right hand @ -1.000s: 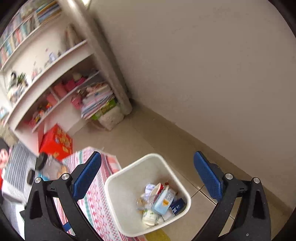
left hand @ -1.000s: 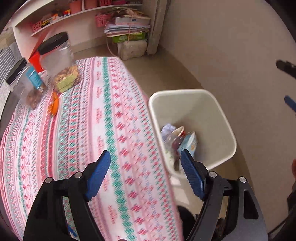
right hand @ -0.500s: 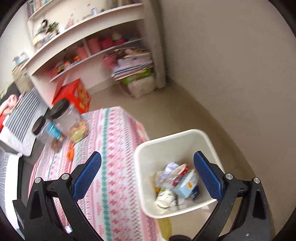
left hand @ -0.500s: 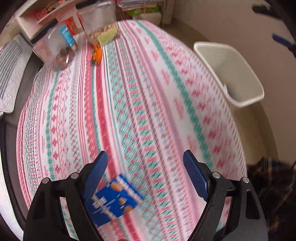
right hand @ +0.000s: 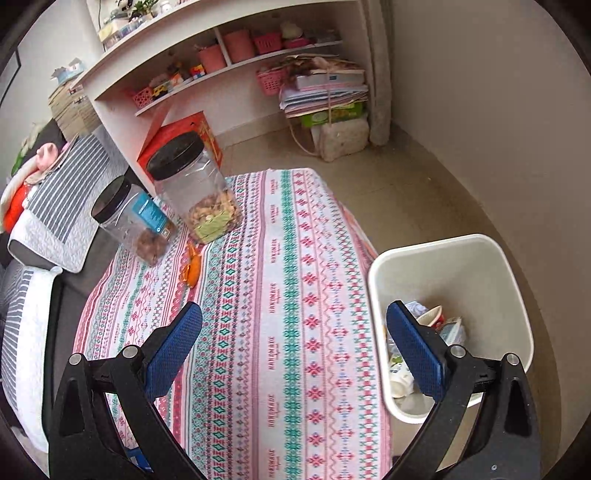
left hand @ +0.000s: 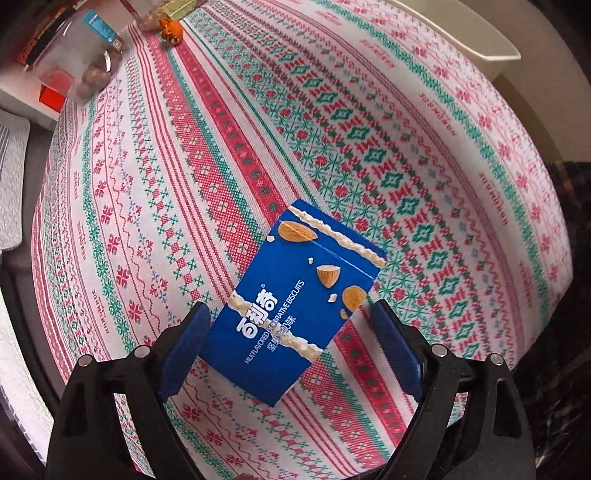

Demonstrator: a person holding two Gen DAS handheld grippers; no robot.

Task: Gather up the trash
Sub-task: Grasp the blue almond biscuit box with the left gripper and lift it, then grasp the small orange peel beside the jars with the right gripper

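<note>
A blue biscuit box point(left hand: 295, 306) lies flat on the patterned tablecloth point(left hand: 332, 129). My left gripper point(left hand: 290, 350) points straight down over it. Its jaws are opening and straddle the box's near end, and neither pad presses on the box. An orange peel point(left hand: 171, 31) lies at the table's far end. In the right wrist view, my right gripper point(right hand: 295, 350) hangs open and empty above the table's edge. Its right finger is over the white bin point(right hand: 461, 266), which holds several pieces of trash point(right hand: 436, 325). The orange peel point(right hand: 192, 269) lies ahead, near the jars.
Two clear jars with black lids point(right hand: 195, 188) point(right hand: 133, 221) stand at the far end of the table. The bin's rim point(left hand: 480, 40) shows beside the table's right edge. Shelves point(right hand: 221, 66) and stacked papers point(right hand: 325, 92) line the back wall. A grey sofa point(right hand: 55, 221) sits to the left.
My left gripper has swung away from the bin and come down over the table, so the blue box now lies between its jaws. My right gripper has turned from the bin toward the table.
</note>
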